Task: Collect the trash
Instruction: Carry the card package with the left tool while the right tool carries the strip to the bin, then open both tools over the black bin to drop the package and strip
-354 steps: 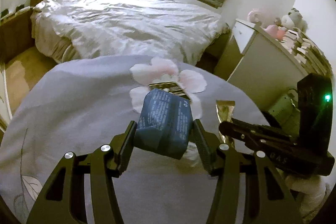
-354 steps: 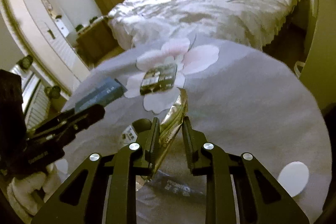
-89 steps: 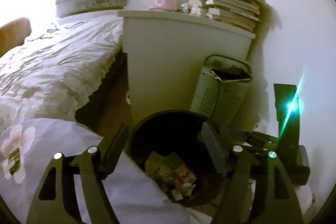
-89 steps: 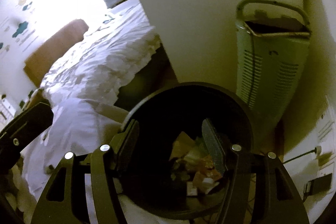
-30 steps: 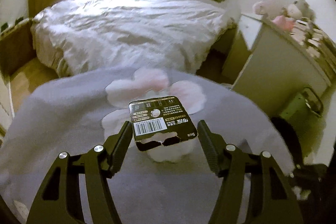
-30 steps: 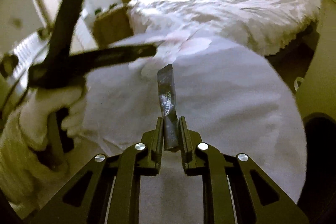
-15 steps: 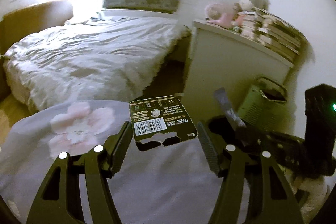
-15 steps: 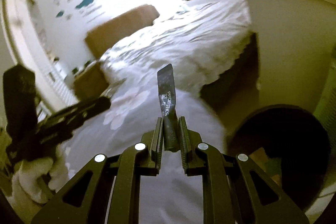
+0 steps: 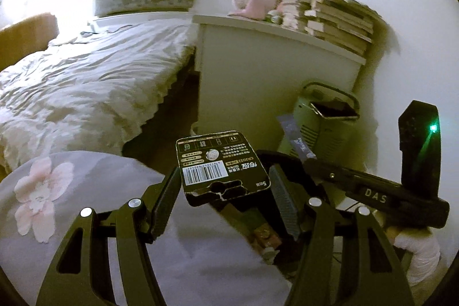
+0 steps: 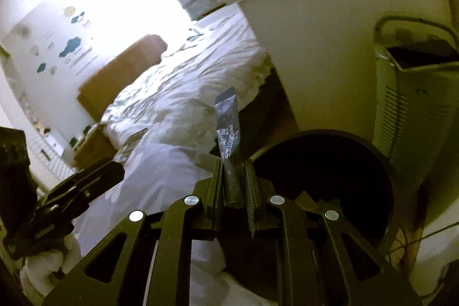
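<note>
— Where's everything sit from the bin [image 10: 330, 162]?

— The cabinet [image 9: 272, 70] stands behind it, books [image 9: 335, 19] stacked on top. The heater [image 9: 324, 116] is right of the bin, a phone [image 9: 334, 108] lying on it. The bed [image 9: 86, 82] is left of it and further back; the cloth-covered table [image 9: 86, 191] is just left.

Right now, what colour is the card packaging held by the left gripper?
Black with white print and a barcode: the battery card in the left gripper, clearest in the left wrist view.
</note>
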